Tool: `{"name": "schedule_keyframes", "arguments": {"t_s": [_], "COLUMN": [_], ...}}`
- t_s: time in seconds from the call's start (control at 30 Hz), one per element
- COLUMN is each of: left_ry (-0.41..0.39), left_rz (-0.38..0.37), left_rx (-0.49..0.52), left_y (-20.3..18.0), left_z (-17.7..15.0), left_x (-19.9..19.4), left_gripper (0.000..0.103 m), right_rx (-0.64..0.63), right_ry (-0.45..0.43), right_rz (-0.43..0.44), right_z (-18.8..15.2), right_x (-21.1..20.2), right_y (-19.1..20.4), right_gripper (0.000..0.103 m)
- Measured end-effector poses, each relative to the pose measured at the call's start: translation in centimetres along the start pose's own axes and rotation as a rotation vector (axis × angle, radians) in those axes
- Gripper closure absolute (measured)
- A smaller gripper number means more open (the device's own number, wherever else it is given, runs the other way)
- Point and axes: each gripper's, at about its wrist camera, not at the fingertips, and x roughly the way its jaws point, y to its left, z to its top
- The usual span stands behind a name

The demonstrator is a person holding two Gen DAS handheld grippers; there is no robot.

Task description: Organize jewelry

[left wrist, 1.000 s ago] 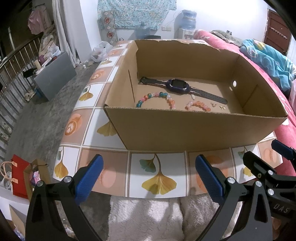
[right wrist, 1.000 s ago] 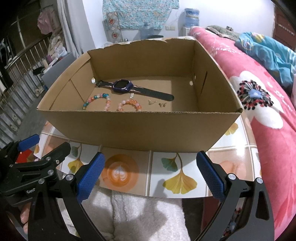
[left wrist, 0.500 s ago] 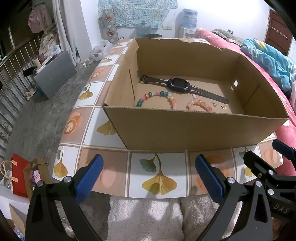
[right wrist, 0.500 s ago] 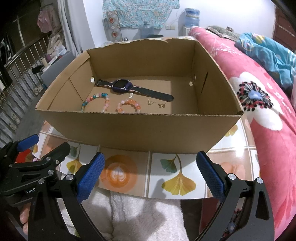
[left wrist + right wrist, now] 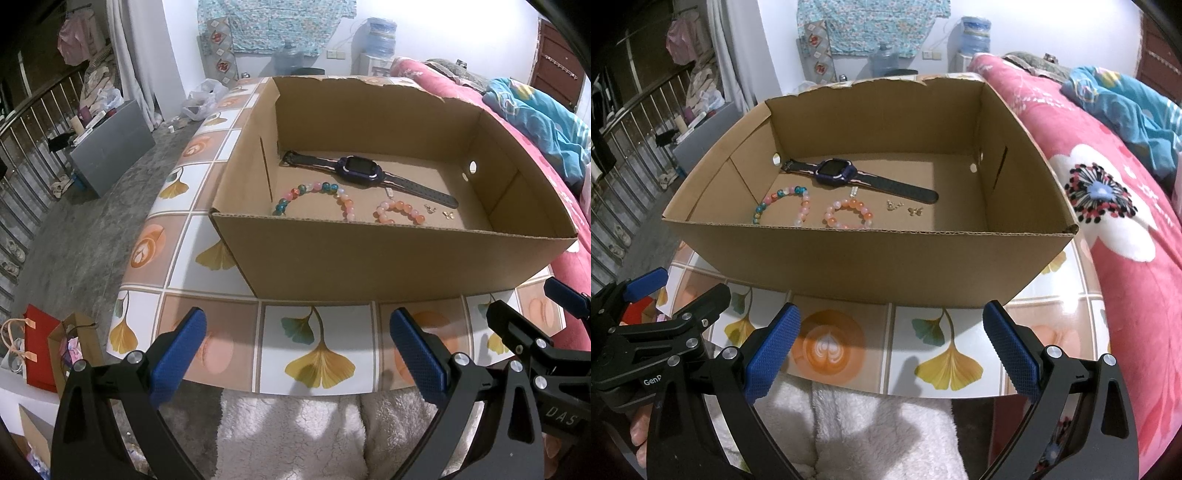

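Observation:
An open cardboard box [image 5: 369,266] [image 5: 871,262] stands on a tiled table. On its floor lie a dark purple watch [image 5: 360,171] [image 5: 836,172], a multicoloured bead bracelet [image 5: 314,194] [image 5: 783,203], a pink-orange bead bracelet [image 5: 399,212] [image 5: 847,214] and small gold earrings [image 5: 437,211] [image 5: 905,207]. My left gripper [image 5: 297,350] is open at the table's near edge, short of the box. My right gripper [image 5: 890,350] is also open there, empty; the left gripper shows at its lower left.
The table [image 5: 317,347] carries a ginkgo-leaf tile pattern. A red flowered bed cover [image 5: 1126,229] runs along the right. White fleece [image 5: 288,435] lies below the table edge. Bags [image 5: 40,347] sit on the floor at the left.
Both views have shifted slightly, showing a little more of the box floor. Both grippers stay open and nothing in the box has moved.

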Motion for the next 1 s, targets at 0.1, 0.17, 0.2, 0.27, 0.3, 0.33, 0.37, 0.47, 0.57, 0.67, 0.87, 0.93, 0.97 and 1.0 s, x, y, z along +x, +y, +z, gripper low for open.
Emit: {"name": "schedule_keyframes", "arguments": {"t_s": [0.1, 0.17, 0.2, 0.27, 0.3, 0.33, 0.37, 0.47, 0.57, 0.67, 0.87, 0.93, 0.97, 1.0], "left_ry": [-0.002, -0.002, -0.002, -0.002, -0.002, -0.003, -0.003, -0.003, -0.002, -0.001, -0.001, -0.002, -0.001, -0.002], "left_rz": [0.003, 0.004, 0.005, 0.005, 0.005, 0.005, 0.004, 0.005, 0.005, 0.005, 0.005, 0.005, 0.005, 0.006], "left_rx": [-0.002, -0.004, -0.005, -0.004, -0.004, -0.004, -0.004, -0.003, -0.003, -0.004, -0.003, -0.003, -0.003, -0.003], "left_y": [0.2, 0.35, 0.36, 0.31, 0.31, 0.43, 0.4, 0.31, 0.39, 0.38, 0.36, 0.33, 0.28, 0.28], "left_z": [0.02, 0.04, 0.06, 0.08, 0.09, 0.08, 0.1, 0.11, 0.1, 0.1, 0.11, 0.11, 0.12, 0.13], "left_x": [-0.15, -0.19, -0.19, -0.18, -0.18, -0.21, -0.19, -0.17, -0.17, -0.17, -0.18, -0.19, -0.17, -0.17], "left_gripper": [0.006, 0.006, 0.006, 0.006, 0.006, 0.006, 0.006, 0.006, 0.006, 0.006, 0.006, 0.006, 0.006, 0.006], "right_rx": [-0.001, -0.003, -0.005, -0.005, -0.006, -0.006, -0.006, -0.007, -0.008, -0.009, -0.007, -0.008, -0.008, -0.008], "right_ry": [-0.001, -0.002, -0.002, -0.001, 0.0, -0.002, -0.003, -0.003, -0.003, -0.002, -0.001, -0.001, -0.001, -0.001], "right_rz": [0.0, 0.0, 0.0, 0.001, 0.001, 0.0, 0.0, 0.001, 0.001, 0.001, 0.004, 0.004, 0.004, 0.004], "right_z": [0.03, 0.06, 0.09, 0.14, 0.14, 0.13, 0.13, 0.2, 0.21, 0.21, 0.21, 0.21, 0.22, 0.23], "right_x": [0.01, 0.02, 0.03, 0.05, 0.05, 0.03, 0.03, 0.07, 0.06, 0.06, 0.13, 0.13, 0.13, 0.14], "right_y": [0.06, 0.09, 0.11, 0.13, 0.11, 0.13, 0.13, 0.19, 0.16, 0.14, 0.07, 0.06, 0.06, 0.05], "right_gripper": [0.008, 0.008, 0.008, 0.008, 0.008, 0.008, 0.008, 0.008, 0.008, 0.008, 0.008, 0.008, 0.008, 0.008]}}
